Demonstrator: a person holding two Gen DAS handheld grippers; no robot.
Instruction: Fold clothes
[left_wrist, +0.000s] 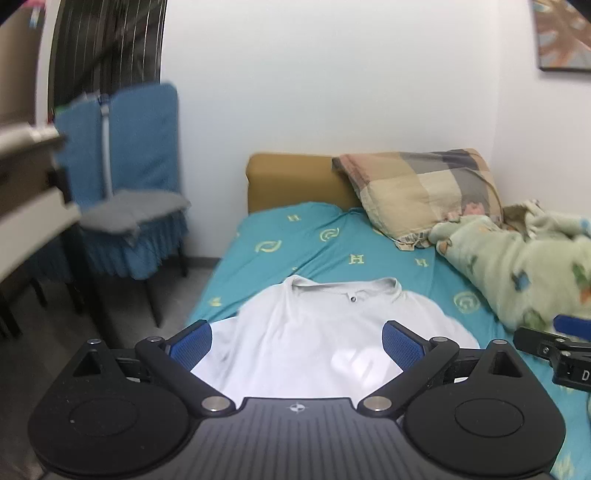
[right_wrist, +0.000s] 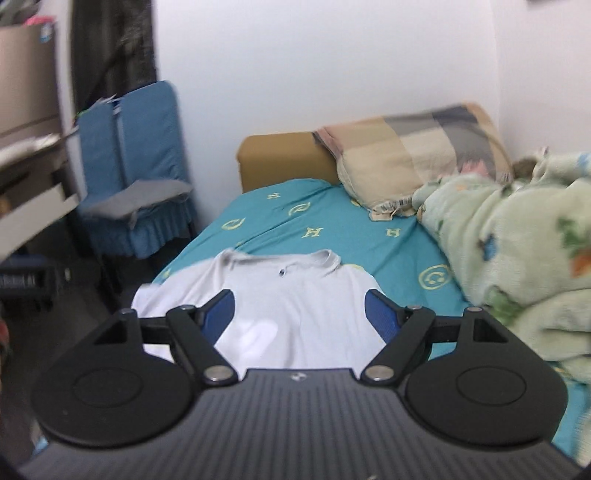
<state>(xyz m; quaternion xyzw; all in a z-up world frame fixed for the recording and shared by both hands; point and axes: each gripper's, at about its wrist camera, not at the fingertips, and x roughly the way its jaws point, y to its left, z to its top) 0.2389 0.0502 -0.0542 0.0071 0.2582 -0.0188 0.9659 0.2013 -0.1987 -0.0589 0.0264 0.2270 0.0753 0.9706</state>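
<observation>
A white polo shirt (left_wrist: 303, 332) lies spread flat on the teal bed sheet (left_wrist: 314, 236), collar toward the headboard, a small dark button under the collar. My left gripper (left_wrist: 297, 345) hovers above the shirt's lower half, open, nothing between its blue pads. In the right wrist view the same shirt (right_wrist: 288, 295) lies ahead, and my right gripper (right_wrist: 300, 314) is open over it with nothing held. Part of the right gripper (left_wrist: 554, 350) shows at the right edge of the left wrist view, its state unclear there.
A plaid pillow (left_wrist: 424, 192) leans on the tan headboard (left_wrist: 291, 181). A green fleece blanket (right_wrist: 509, 251) is heaped along the bed's right side. A blue-covered chair (left_wrist: 129, 177) and a desk edge (left_wrist: 33, 199) stand left of the bed.
</observation>
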